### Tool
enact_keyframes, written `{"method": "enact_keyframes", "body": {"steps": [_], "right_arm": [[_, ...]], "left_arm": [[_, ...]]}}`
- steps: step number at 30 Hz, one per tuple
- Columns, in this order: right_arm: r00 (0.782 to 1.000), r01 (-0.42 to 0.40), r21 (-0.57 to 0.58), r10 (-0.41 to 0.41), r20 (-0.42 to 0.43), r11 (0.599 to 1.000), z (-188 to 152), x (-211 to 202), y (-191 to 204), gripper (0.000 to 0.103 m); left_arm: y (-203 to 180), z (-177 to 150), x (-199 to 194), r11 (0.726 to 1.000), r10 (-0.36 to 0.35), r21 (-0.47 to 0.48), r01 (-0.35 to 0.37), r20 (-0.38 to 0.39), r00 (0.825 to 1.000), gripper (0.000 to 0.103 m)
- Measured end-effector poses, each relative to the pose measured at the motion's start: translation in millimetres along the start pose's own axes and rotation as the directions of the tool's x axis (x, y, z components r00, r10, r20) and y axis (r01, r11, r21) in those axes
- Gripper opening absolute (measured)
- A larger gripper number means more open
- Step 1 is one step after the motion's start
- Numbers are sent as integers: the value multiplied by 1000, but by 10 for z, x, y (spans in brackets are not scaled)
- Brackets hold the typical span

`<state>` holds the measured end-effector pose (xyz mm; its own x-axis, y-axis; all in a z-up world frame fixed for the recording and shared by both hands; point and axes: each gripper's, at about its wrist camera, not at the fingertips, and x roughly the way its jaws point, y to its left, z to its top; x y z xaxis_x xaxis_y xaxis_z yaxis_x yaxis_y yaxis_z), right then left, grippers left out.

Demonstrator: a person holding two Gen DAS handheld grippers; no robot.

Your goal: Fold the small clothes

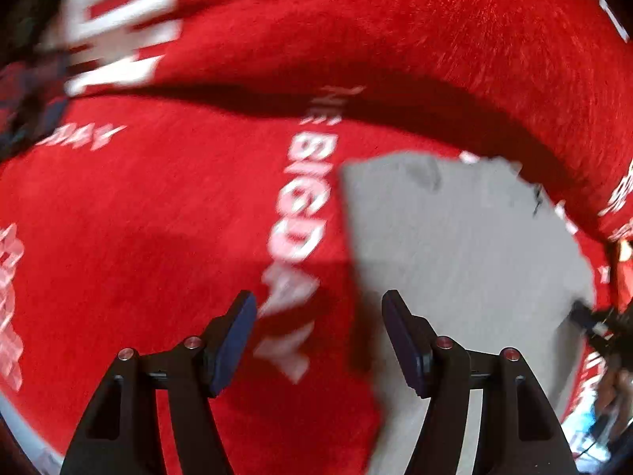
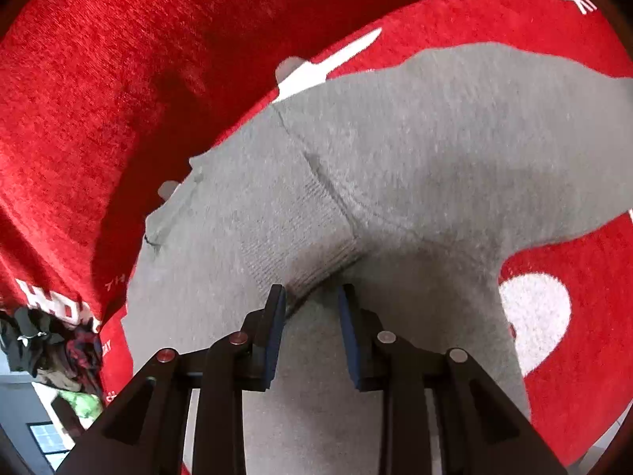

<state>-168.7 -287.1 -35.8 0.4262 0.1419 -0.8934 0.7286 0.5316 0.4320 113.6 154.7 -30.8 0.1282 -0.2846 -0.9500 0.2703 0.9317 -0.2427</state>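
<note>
Right gripper (image 2: 310, 297), narrowly parted, straddles the grey garment (image 2: 415, 150) at its ribbed edge, lower centre. Left gripper (image 1: 318, 308) spread, empty; garment lies right of it.

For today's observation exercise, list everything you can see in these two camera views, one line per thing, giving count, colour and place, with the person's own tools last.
grey garment: one, grey knit with a ribbed band, spread on the red cloth; also seen at the right of the left wrist view.
red cloth: one, red with white lettering, covers the surface under the garment, with a raised fold behind it.
dark clothes pile: one heap, dark and mixed colours, at the far lower left of the right wrist view.
left hand-held gripper: one, black with dark blue pads, open, above the garment's edge, holding nothing.
right hand-held gripper: one, black with blue pads, partly open around the garment's ribbed band.
</note>
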Motion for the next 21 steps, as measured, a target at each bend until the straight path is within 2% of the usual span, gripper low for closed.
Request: {"method": "enact_keyframes", "body": {"steps": [3, 7, 8, 10, 11, 12, 15, 17, 19, 21], "right_arm": [[1000, -22, 30, 21, 15, 999, 22, 33, -1, 31], [999, -29, 55, 28, 27, 998, 40, 89, 28, 31], [999, -33, 62, 31, 32, 998, 48, 97, 26, 30], [998, -45, 83, 42, 37, 996, 79, 121, 33, 29], [999, -44, 86, 41, 34, 995, 93, 127, 44, 26], [999, -47, 79, 45, 30, 996, 108, 122, 67, 8], [998, -35, -8, 36, 54, 999, 119, 24, 214, 8], [998, 3, -53, 0, 57, 999, 114, 28, 224, 8], [997, 67, -46, -65, 40, 997, 114, 109, 113, 8], [997, 52, 0, -51, 54, 999, 104, 93, -3, 6]], "left_arm": [[-134, 289, 247, 1000, -10, 4, 10, -14, 1000, 67], [-286, 410, 451, 998, 44, 57, -42, -41, 998, 67], [-308, 408, 463, 997, 48, 65, -45, -38, 998, 52], [-357, 391, 440, 997, 4, 79, -1, -28, 1000, 20], [-375, 387, 406, 996, 19, 85, -18, -10, 1000, 16], [-389, 380, 372, 994, 40, 99, -41, 11, 999, 10], [-330, 368, 401, 995, 45, 91, -46, 13, 999, 9], [-314, 375, 416, 995, 49, 87, -51, 20, 999, 9], [-327, 381, 393, 993, 70, 91, -72, 31, 997, 9], [-299, 351, 300, 986, 127, 100, -132, 56, 990, 9]]}}
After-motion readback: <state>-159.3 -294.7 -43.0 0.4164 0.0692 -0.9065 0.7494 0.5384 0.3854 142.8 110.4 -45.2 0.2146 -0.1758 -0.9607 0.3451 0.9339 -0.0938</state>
